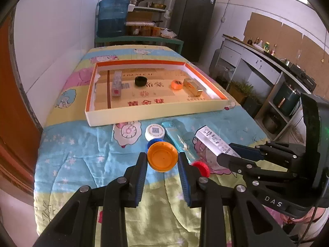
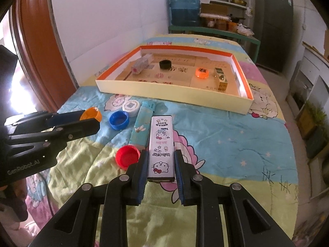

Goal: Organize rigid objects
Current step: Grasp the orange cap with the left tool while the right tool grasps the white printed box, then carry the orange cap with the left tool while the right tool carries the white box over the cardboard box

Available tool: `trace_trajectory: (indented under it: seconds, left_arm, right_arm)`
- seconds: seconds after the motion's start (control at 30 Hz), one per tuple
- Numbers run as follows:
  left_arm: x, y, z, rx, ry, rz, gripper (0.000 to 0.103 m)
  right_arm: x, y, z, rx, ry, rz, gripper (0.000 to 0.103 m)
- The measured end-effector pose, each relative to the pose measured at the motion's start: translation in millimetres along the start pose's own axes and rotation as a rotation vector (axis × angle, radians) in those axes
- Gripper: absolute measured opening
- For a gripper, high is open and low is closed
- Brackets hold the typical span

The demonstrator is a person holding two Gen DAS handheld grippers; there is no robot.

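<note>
My left gripper (image 1: 162, 159) is shut on an orange cap (image 1: 162, 156), held above the quilt; it also shows in the right wrist view (image 2: 91, 113). My right gripper (image 2: 161, 154) is shut on a white Hello Kitty box (image 2: 161, 146), seen in the left wrist view (image 1: 216, 142) too. On the quilt lie a blue cap (image 2: 118, 120), a red cap (image 2: 127, 156), a white cap (image 2: 130, 107) and a light-blue box (image 2: 142, 126). The shallow cardboard tray (image 2: 174, 97) holds a clear box (image 2: 140, 64), a black cap (image 2: 165, 64), an orange cap (image 2: 202, 73) and a gold box (image 2: 221, 78).
The quilt-covered table (image 2: 236, 135) runs along a white wall on the left. A wooden door (image 2: 37, 47) stands at the near left. A water jug (image 2: 184, 4), shelves and a fridge (image 2: 274, 24) are behind the table. A counter (image 1: 267, 65) lines the right side.
</note>
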State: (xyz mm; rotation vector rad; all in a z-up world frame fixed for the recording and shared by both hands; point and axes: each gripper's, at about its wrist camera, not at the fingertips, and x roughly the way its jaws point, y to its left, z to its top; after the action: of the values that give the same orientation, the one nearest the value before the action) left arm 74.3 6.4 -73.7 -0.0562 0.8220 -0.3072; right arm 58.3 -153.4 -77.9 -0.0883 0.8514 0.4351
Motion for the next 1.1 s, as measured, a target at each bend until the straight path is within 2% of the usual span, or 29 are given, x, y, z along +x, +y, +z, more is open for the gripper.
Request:
trace_trajectory:
  seconds: [0.67, 1.1]
  left_arm:
    - [-11.2, -2.3, 46.1, 0.026, -0.090, 0.004, 0.031]
    - [11.7, -2.3, 79.2, 0.029, -0.099, 0.009, 0.031]
  right_arm:
    - [-23.3, -8.9, 37.5, -0.025, -0.089, -0.035, 0.025]
    - [-9.4, -18.3, 68.3, -0.020, -0.110, -0.023, 0.025]
